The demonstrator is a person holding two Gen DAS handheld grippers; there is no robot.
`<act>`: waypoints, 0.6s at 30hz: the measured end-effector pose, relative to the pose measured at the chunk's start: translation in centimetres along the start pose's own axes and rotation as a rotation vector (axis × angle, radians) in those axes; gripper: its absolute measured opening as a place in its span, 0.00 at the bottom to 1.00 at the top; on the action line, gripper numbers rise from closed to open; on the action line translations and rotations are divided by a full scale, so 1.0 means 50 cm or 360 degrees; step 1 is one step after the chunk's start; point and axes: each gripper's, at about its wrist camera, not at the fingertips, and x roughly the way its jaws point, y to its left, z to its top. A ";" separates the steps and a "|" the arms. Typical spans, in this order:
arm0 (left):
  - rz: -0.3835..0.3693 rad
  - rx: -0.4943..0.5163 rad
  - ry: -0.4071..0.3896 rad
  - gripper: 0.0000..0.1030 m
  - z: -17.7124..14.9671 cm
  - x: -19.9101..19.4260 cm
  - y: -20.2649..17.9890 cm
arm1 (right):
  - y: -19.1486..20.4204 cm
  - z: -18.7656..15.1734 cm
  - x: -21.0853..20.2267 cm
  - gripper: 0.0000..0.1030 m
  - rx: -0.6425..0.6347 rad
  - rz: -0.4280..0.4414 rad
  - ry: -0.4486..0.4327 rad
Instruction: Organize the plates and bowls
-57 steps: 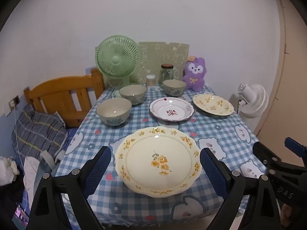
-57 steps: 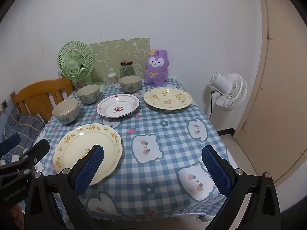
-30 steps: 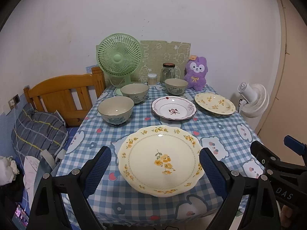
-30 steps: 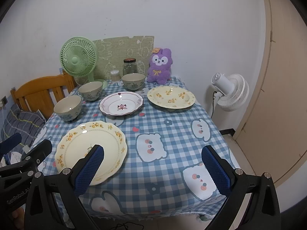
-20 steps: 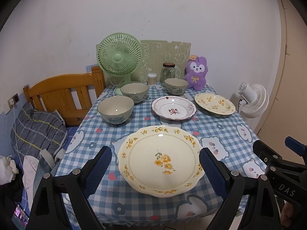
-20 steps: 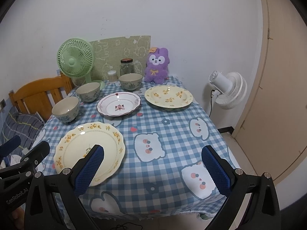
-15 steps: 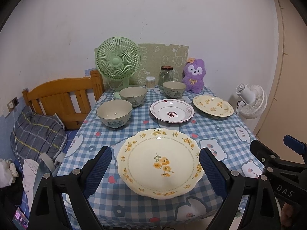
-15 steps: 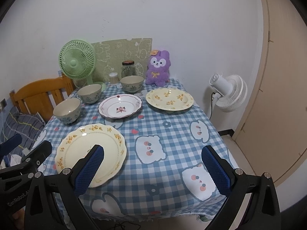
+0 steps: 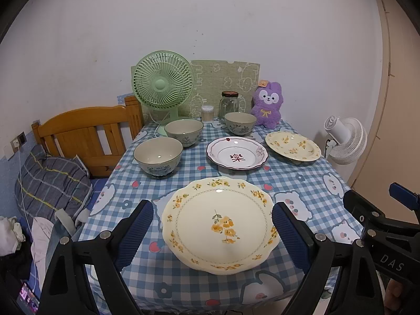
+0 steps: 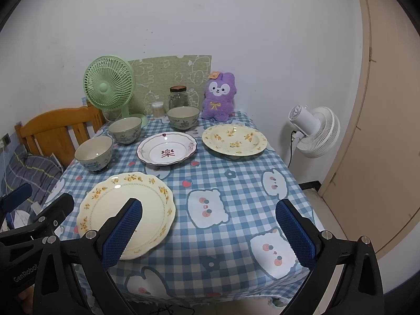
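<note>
A cream plate with yellow flowers (image 9: pixel 219 224) (image 10: pixel 126 210) lies near the table's front edge. A white plate with a red motif (image 9: pixel 237 152) (image 10: pixel 167 148) and a second cream plate (image 9: pixel 292 145) (image 10: pixel 234 139) lie further back. Three grey-green bowls (image 9: pixel 158 153) (image 9: pixel 184 132) (image 9: pixel 240 122) stand along the left and back. My left gripper (image 9: pixel 212 229) is open and empty, hovering at the near plate, fingers either side. My right gripper (image 10: pixel 208 225) is open and empty over the cloth, right of that plate.
A green fan (image 9: pixel 163 84), a glass jar (image 9: pixel 229 105), a cotton-swab box (image 9: pixel 207 113) and a purple plush (image 9: pixel 267 103) stand at the table's back. A wooden bed frame (image 9: pixel 86 128) is left. A white floor fan (image 10: pixel 313 131) and a door (image 10: pixel 380 120) are right.
Both grippers wobbled slightly, with small shifts in view. Nothing on the table moved, and both stayed open.
</note>
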 end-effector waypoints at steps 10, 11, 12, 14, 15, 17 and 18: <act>0.0001 -0.0006 -0.0008 0.89 0.006 -0.001 0.007 | 0.002 0.000 0.002 0.99 0.0001 0.0000 0.0000; -0.0002 -0.0006 -0.0007 0.89 0.006 0.000 0.007 | 0.002 0.001 0.002 0.99 0.0002 0.0000 0.0000; -0.0001 -0.0005 -0.0006 0.89 0.006 0.000 0.007 | 0.003 0.002 0.002 0.99 0.0003 0.0000 0.0001; -0.0002 -0.0005 -0.0006 0.89 0.005 -0.001 0.007 | 0.003 0.000 0.003 0.99 0.0003 0.0001 0.0002; -0.0002 -0.0006 -0.0006 0.89 0.005 -0.001 0.007 | 0.003 0.001 0.002 0.99 0.0005 0.0003 0.0004; 0.0002 -0.0007 -0.0007 0.89 0.005 -0.001 0.007 | 0.004 0.002 0.001 0.99 0.0004 0.0006 0.0004; 0.0004 -0.0007 -0.0006 0.89 0.007 0.001 0.009 | 0.007 0.004 0.002 0.99 0.0003 0.0008 0.0005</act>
